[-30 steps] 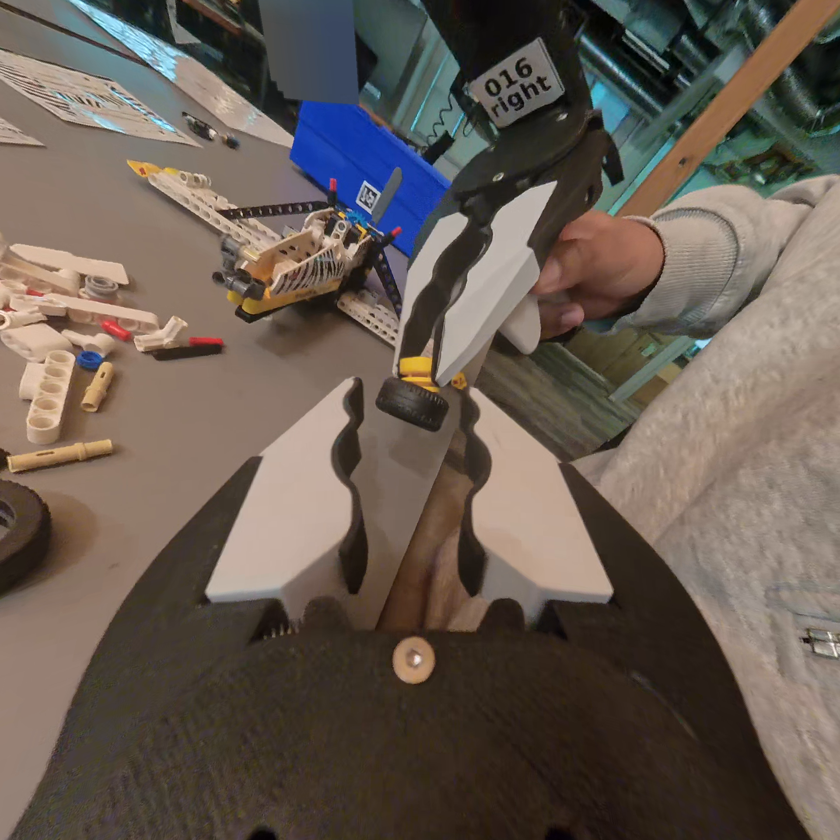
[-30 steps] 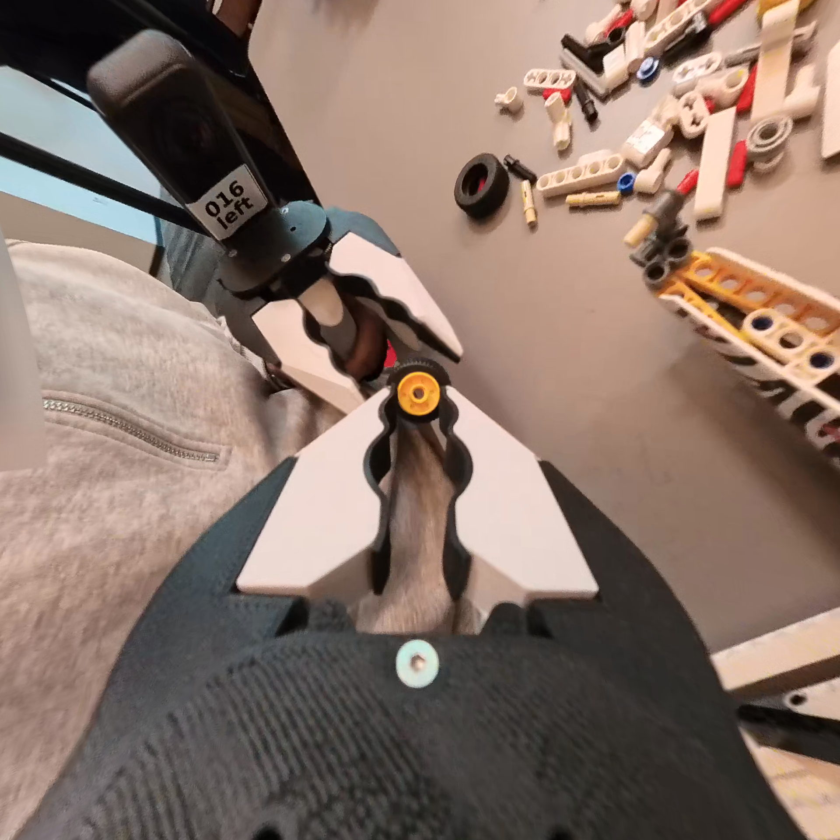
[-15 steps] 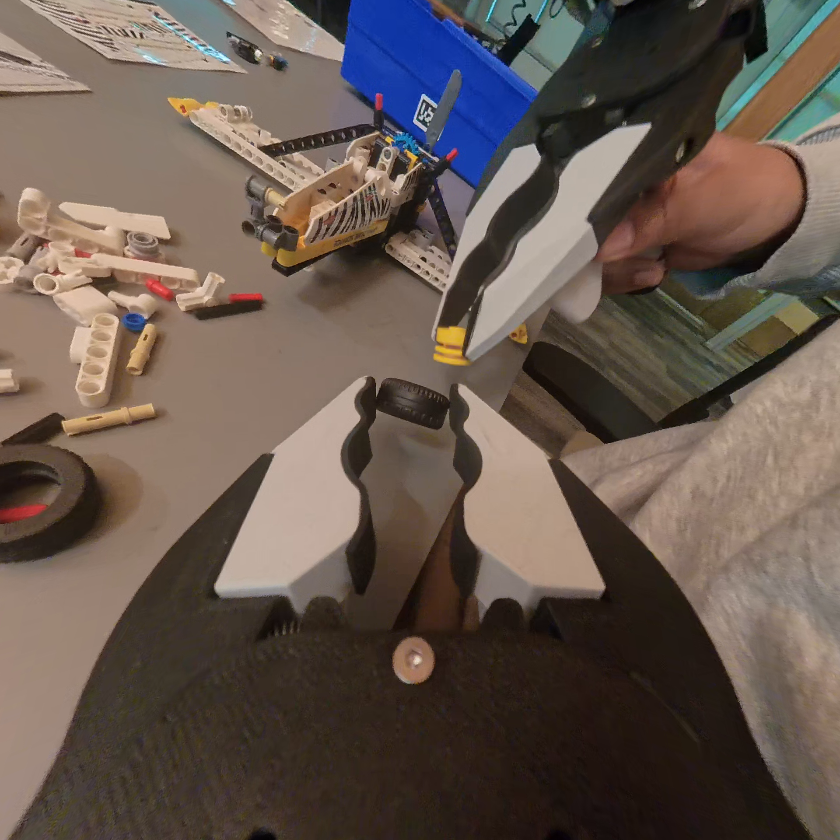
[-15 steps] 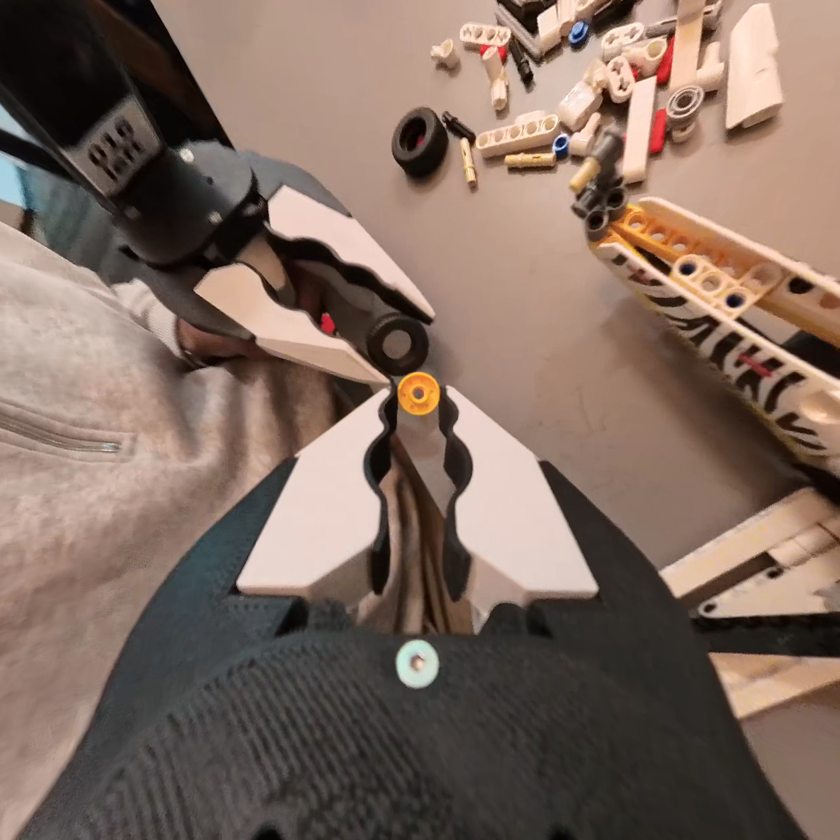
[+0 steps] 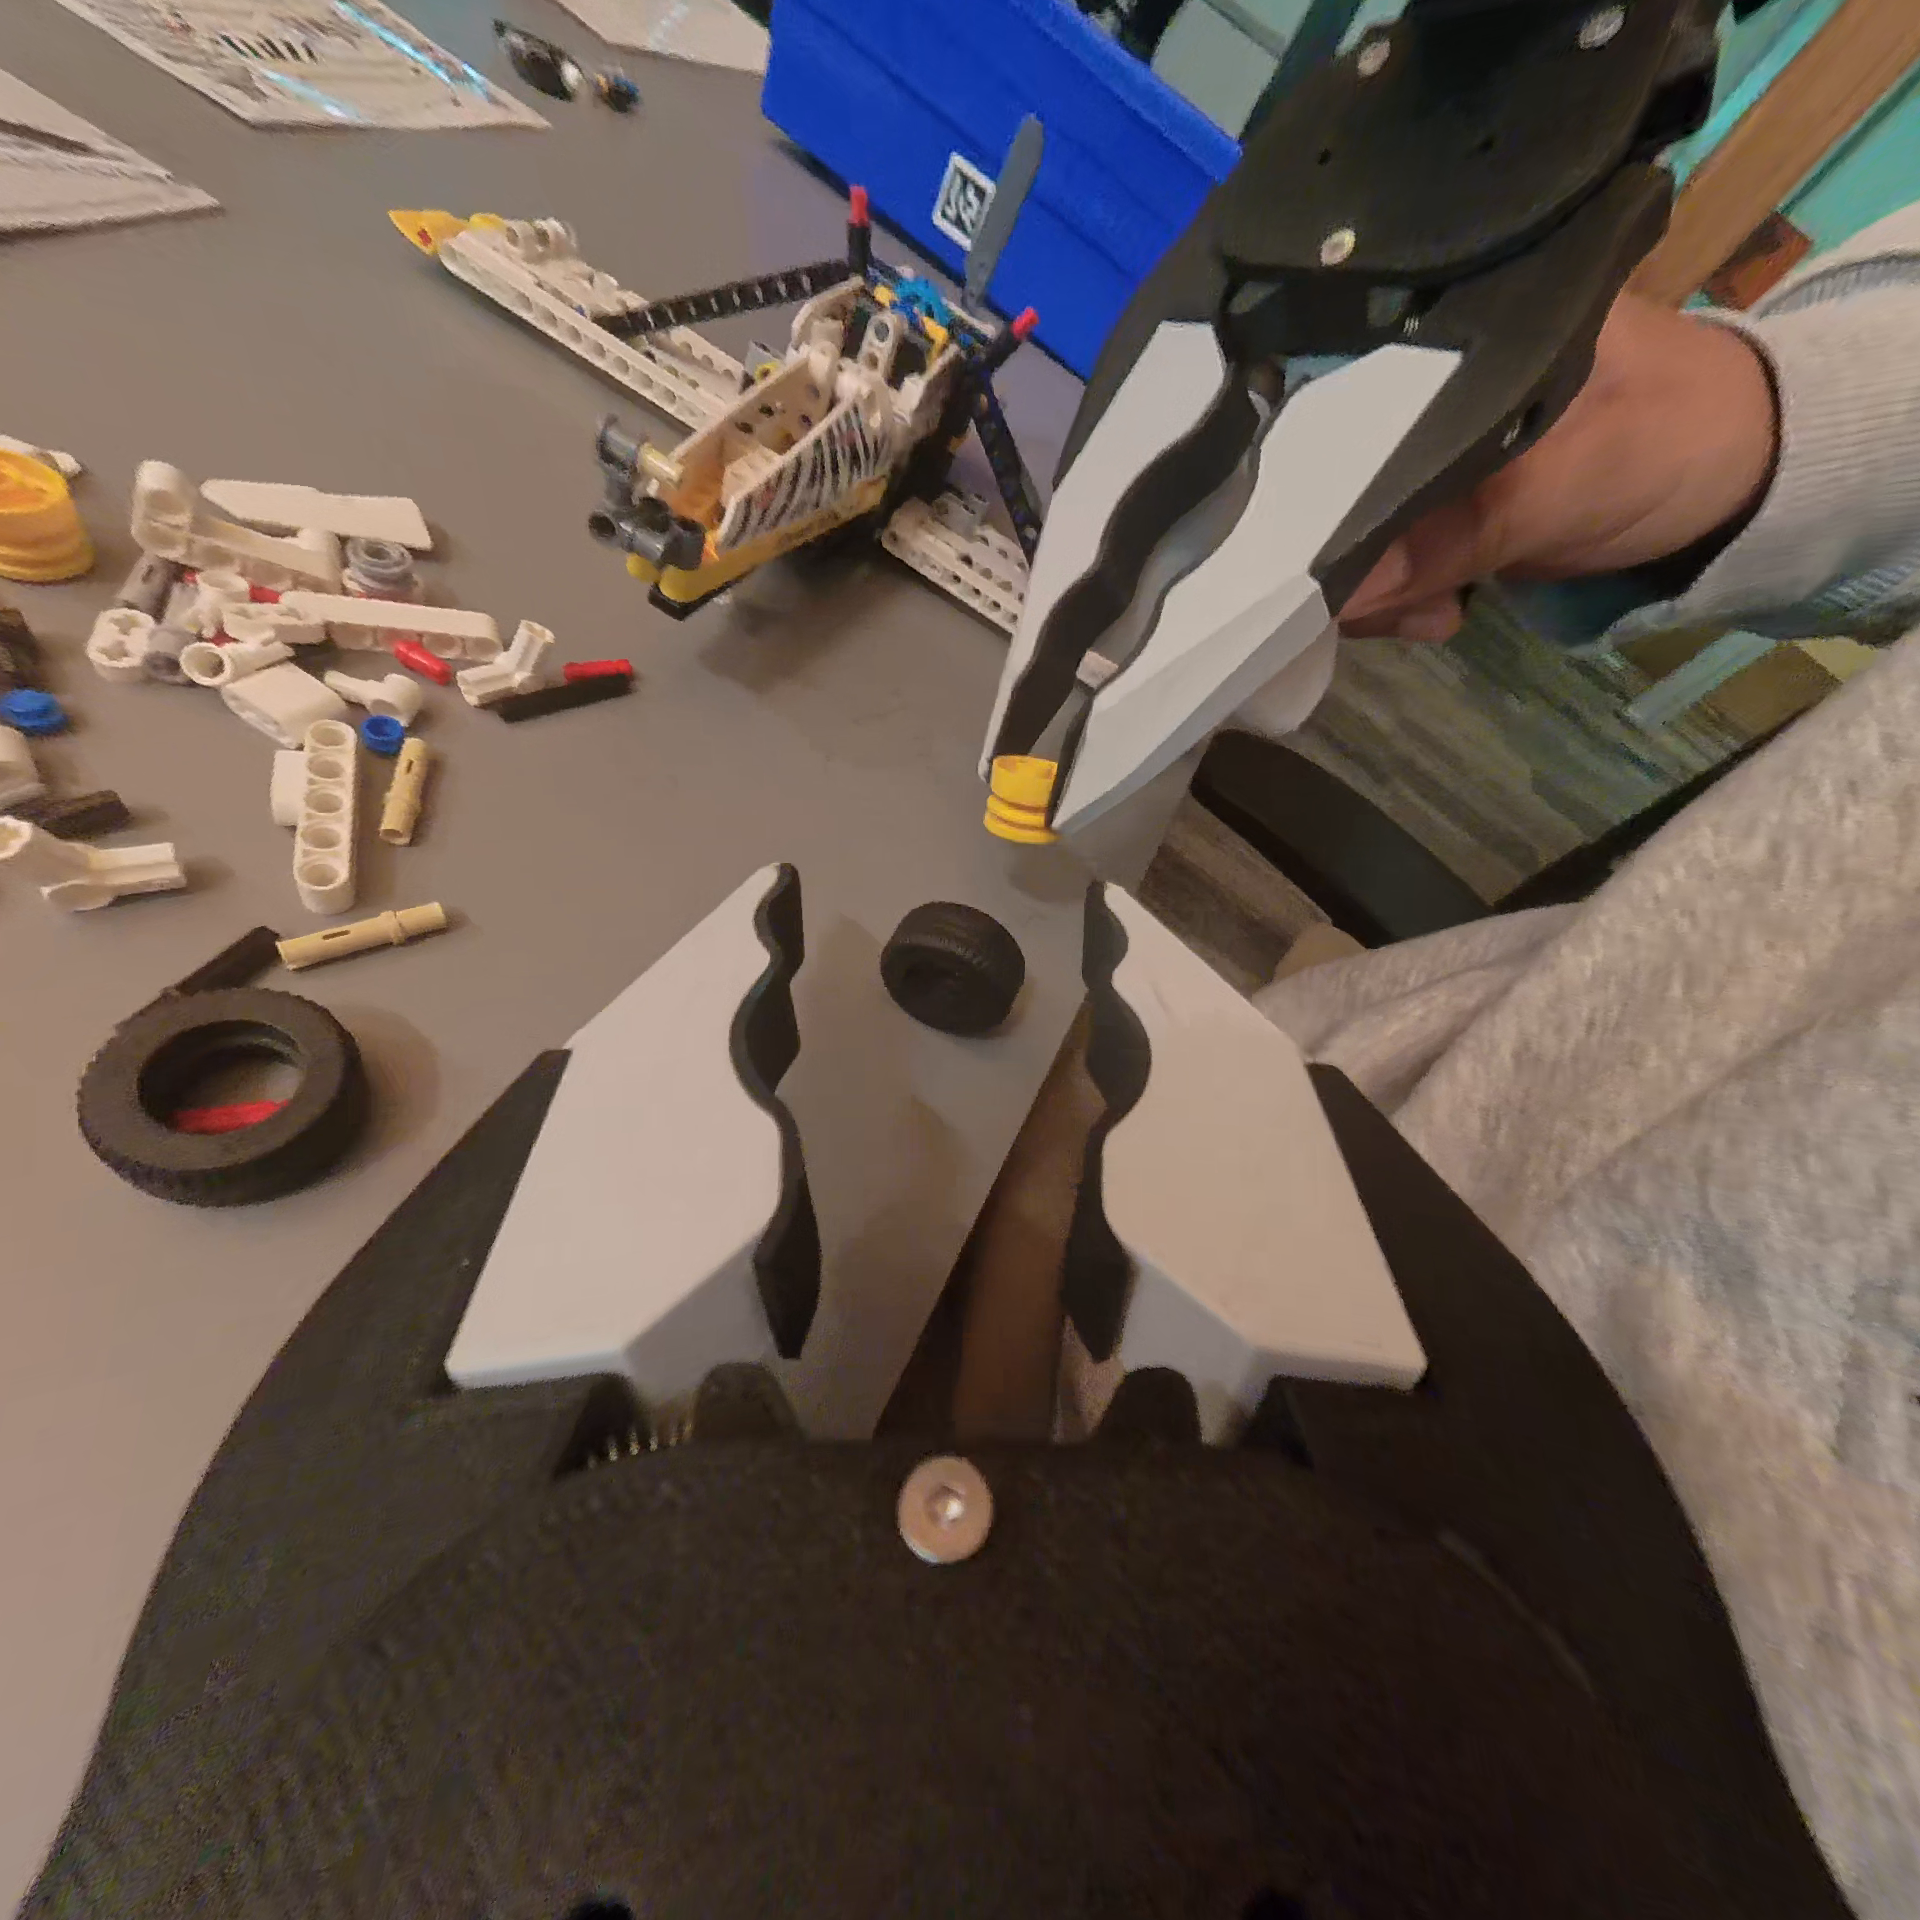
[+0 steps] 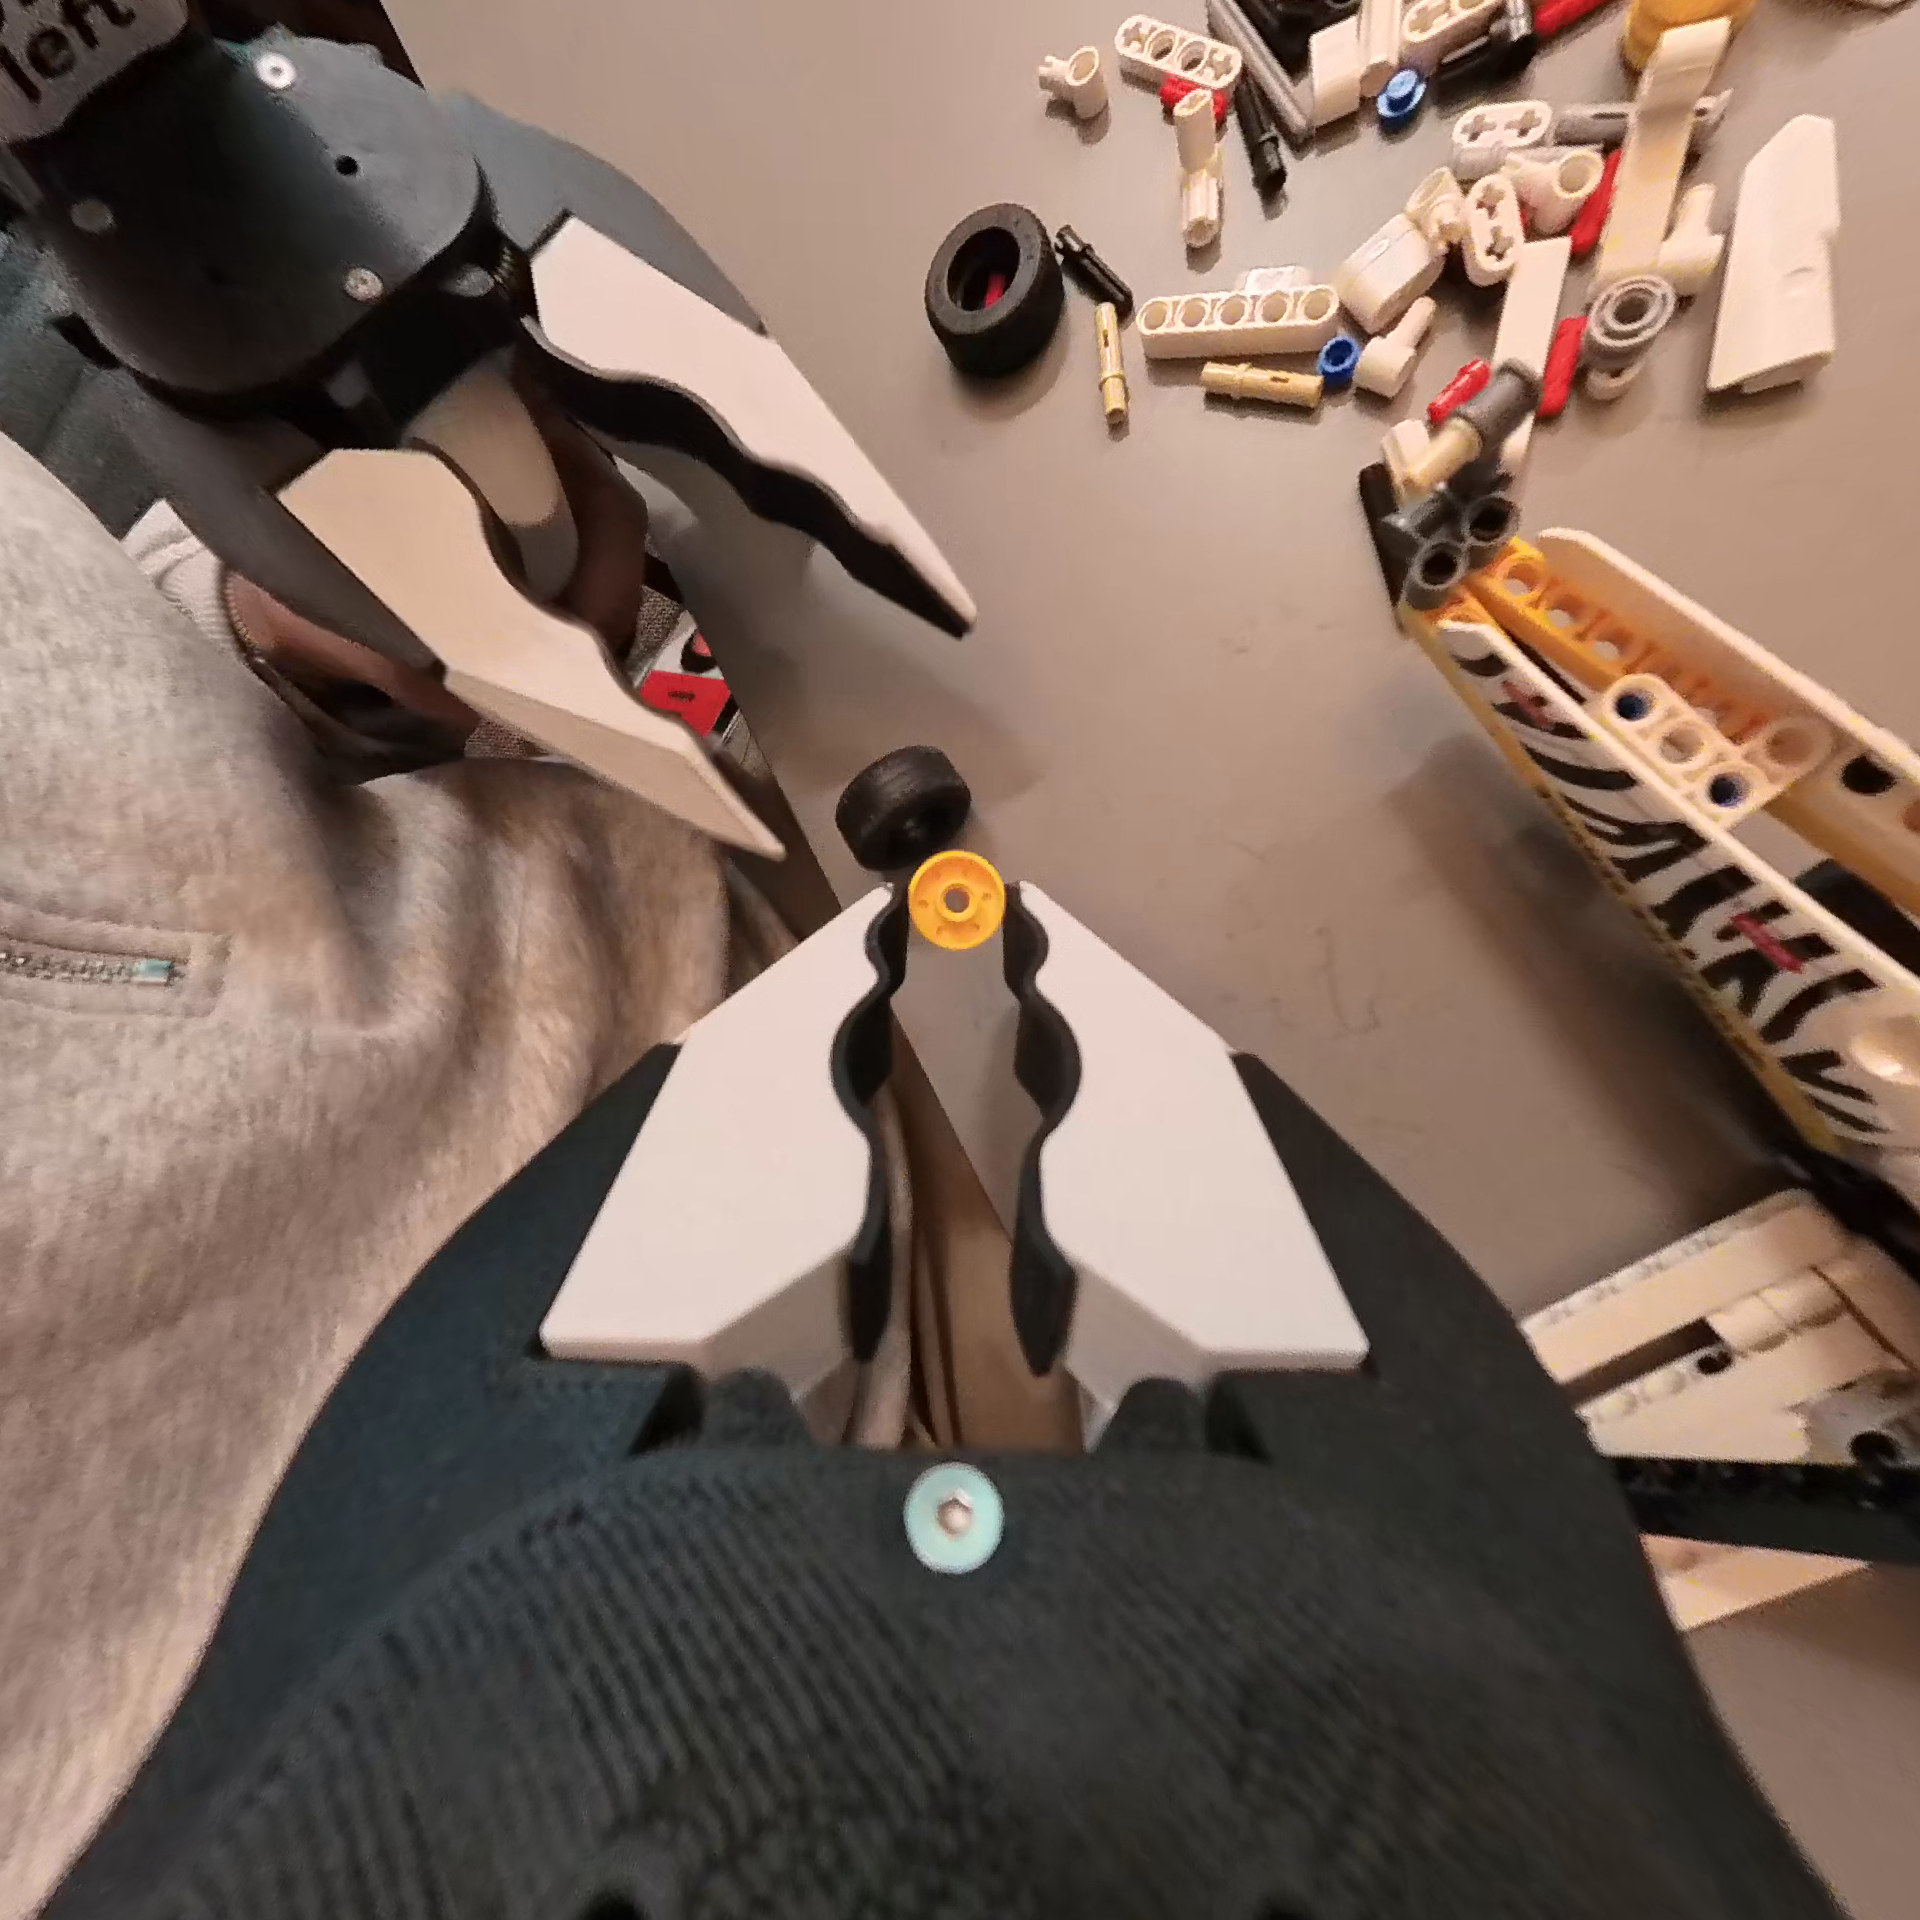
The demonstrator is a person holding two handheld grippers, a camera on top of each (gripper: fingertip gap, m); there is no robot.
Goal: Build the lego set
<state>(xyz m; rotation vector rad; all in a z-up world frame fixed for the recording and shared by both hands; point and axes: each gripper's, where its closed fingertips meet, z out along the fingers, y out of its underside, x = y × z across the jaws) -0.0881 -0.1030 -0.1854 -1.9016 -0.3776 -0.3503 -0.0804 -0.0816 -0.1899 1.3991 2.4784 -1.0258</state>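
A small black tire (image 5: 953, 982) lies loose on the grey table (image 5: 727, 790) near its front edge, between the spread fingers of my left gripper (image 5: 940, 894), which is open and empty. My right gripper (image 6: 956, 904) is shut on a small yellow wheel hub (image 6: 956, 900) and holds it just above and beside the tire (image 6: 902, 807). The hub (image 5: 1021, 800) and right gripper (image 5: 1023, 790) also show in the left wrist view. The left gripper (image 6: 868, 738) shows open in the right wrist view.
A partly built white, yellow and striped plane model (image 5: 790, 488) (image 6: 1662, 790) stands behind. A larger black tire (image 5: 221, 1096), a pile of loose white, red and blue parts (image 5: 260, 644), a blue bin (image 5: 987, 177) and paper sheets (image 5: 291, 52) are on the table. Both grippers' tips are close together, under 4 cm apart.
The tire was on the hub a second ago. My left gripper shut on it and pulled it off, then opened. The tire now lies on the table.
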